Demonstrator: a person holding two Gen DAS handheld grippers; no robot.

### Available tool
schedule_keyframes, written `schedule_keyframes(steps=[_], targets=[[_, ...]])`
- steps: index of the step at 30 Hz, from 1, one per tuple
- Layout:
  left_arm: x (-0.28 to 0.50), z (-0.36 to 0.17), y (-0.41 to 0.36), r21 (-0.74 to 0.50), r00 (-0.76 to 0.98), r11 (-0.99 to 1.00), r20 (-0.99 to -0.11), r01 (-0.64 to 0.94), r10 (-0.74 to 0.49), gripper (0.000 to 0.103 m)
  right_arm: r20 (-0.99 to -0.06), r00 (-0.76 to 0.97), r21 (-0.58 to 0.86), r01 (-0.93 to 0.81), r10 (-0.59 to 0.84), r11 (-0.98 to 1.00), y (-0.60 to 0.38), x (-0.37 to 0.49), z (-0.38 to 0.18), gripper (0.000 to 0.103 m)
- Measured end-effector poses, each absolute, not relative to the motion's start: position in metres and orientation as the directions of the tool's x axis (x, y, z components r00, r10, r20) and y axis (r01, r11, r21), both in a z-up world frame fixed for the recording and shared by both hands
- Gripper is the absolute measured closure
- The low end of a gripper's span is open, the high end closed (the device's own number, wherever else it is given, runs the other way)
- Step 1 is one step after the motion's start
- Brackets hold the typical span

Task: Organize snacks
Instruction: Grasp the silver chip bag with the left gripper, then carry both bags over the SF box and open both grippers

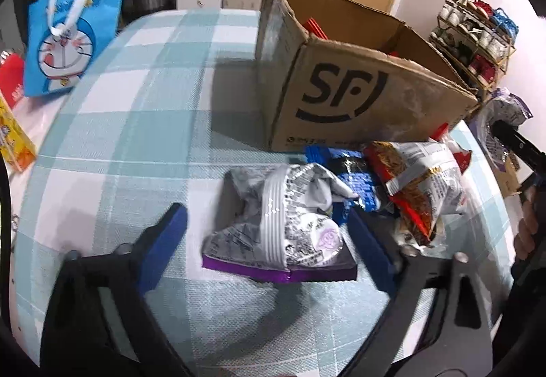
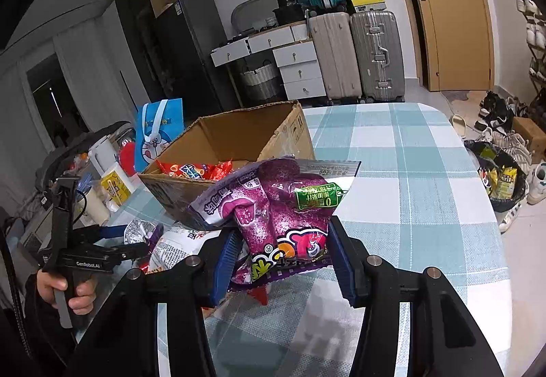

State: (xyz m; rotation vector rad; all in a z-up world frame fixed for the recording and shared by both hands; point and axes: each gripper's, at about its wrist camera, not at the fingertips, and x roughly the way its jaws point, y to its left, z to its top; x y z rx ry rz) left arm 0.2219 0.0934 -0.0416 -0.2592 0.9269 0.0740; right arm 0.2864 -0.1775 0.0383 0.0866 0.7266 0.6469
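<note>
Here the right gripper (image 2: 279,261) is clamping a purple snack bag (image 2: 283,206) between its blue fingers (image 2: 338,261), holding it up above the checked surface (image 2: 409,172), just in front of the cardboard box (image 2: 239,134). The bag is hanging upside down toward the camera; it is showing a green label, cartoon lettering and a printed strip along its far edge, none of it clear enough to read. Inside the box, red and orange snack packets (image 2: 194,170) are lying against the near wall.

In the left wrist view, the left gripper (image 1: 266,220) is reaching with its fingers (image 1: 163,233) spread wide apart on either side of a crumpled silver packet with a purple bottom edge (image 1: 279,233), which is lying on the surface; whether the pads are touching it cannot be told. Just beyond it a blue packet (image 1: 355,182) and a red-and-white noodle packet (image 1: 419,185) are resting against each other, close to the box, whose side is bearing a large black "SF" logo (image 1: 341,93). A blue Doraemon bag (image 1: 68,39) is standing at the far left.

In the right wrist view, the left gripper's handle is reading "GenRobot.AI" (image 2: 88,263), with the person's hand (image 2: 71,291) wrapping it.
</note>
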Motion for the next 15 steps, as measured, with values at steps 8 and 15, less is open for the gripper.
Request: schedule_keyframes(steps=[8,15], targets=[[0.220,-0.041,0.090,-0.218,0.625,0.967,-0.775,-0.129,-0.091,0.041,-0.585,0.564,0.279,-0.535,0.583,0.798,-0.173,0.281,0.041,0.052],[0.214,-0.032,0.080,-0.188,0.653,0.978,-0.753,-0.088,-0.086,0.059,-0.587,0.559,0.279,-0.539,0.585,0.795,-0.173,0.284,0.040,0.052]])
